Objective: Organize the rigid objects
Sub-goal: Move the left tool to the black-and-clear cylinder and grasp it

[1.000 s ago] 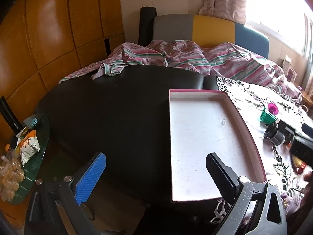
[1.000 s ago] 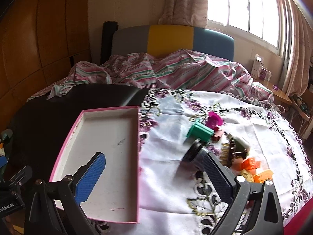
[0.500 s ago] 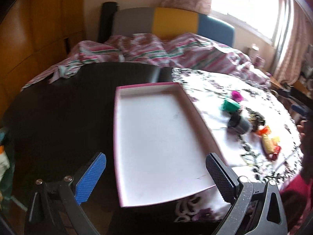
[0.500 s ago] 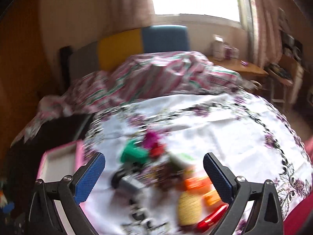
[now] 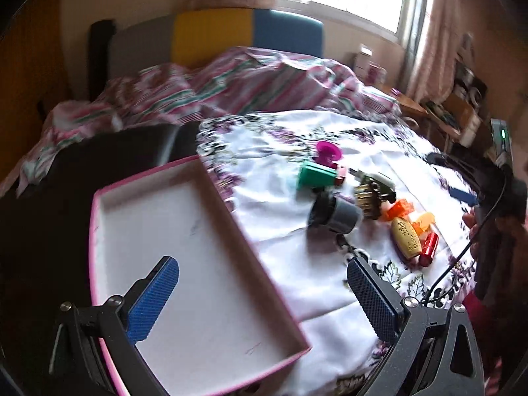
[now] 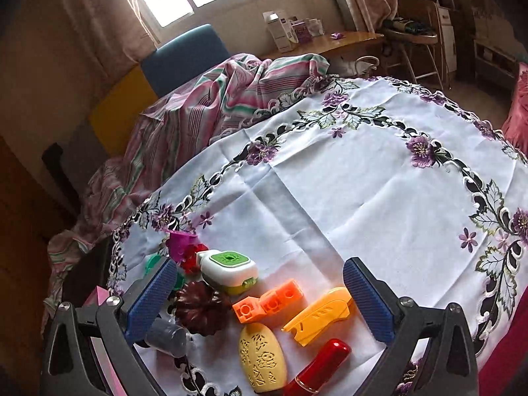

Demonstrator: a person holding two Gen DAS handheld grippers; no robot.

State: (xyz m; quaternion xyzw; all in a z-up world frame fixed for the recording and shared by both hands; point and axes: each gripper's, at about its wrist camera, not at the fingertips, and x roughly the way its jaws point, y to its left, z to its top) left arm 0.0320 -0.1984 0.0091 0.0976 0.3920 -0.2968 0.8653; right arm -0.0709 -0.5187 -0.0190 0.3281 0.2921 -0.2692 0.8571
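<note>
A pink-rimmed white tray [image 5: 211, 198] lies empty at the table's left. Right of it lies a cluster of small things: a green cup [image 5: 316, 178], a magenta cup [image 5: 327, 152], a grey-black cylinder [image 5: 335, 214], a yellow oval [image 5: 406, 237] and a red tube [image 5: 429, 249]. My left gripper [image 5: 264, 300] is open above the tray's near right edge. My right gripper [image 6: 260, 300] is open just above the orange block [image 6: 269, 300], yellow piece [image 6: 318, 315], yellow oval [image 6: 262, 356], red tube [image 6: 318, 368], dark fluted mould [image 6: 201, 307] and white-green box [image 6: 229, 265].
An embroidered white cloth [image 6: 363, 181] covers the round table's right part; the left part is bare black [image 5: 39, 204]. A striped blanket [image 5: 231, 82] and a sofa lie behind. A wooden desk [image 6: 330, 41] stands by the window.
The left gripper swung right, so the tray shifted left in its view and the cluster came in. The right gripper swung right and dropped closer over the cluster; the tray nearly left its view.
</note>
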